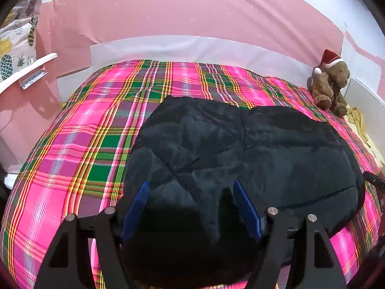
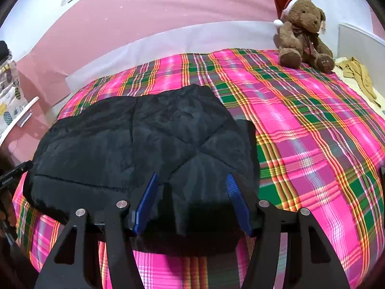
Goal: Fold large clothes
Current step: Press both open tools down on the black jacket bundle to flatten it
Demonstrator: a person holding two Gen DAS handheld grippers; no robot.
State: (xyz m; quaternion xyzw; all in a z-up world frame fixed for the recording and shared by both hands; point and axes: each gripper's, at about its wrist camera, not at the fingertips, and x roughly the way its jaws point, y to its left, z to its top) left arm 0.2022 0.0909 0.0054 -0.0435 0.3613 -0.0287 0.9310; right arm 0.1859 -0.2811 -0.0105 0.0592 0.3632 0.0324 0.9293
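Note:
A black quilted garment (image 1: 240,144) (image 2: 144,132) lies spread flat on the bed's pink and green plaid cover (image 1: 84,132) (image 2: 312,132). My left gripper (image 1: 191,182) stands open over the garment's near left part, and the dark fabric fills the gap between its blue fingers (image 1: 138,204). My right gripper (image 2: 192,175) is open too, over the garment's near right corner, with fabric lying between its blue fingers (image 2: 237,202). I cannot tell whether either pair of pads touches the cloth. The near edge of the garment is hidden under both grippers.
A brown teddy bear (image 1: 330,84) (image 2: 303,31) in a red Santa hat sits at the bed's far right corner. A crumpled beige cloth (image 1: 358,120) (image 2: 358,77) lies beside it. A pineapple-print fabric (image 1: 16,36) and a white rail (image 1: 28,69) stand to the left. Behind the bed is a pink wall.

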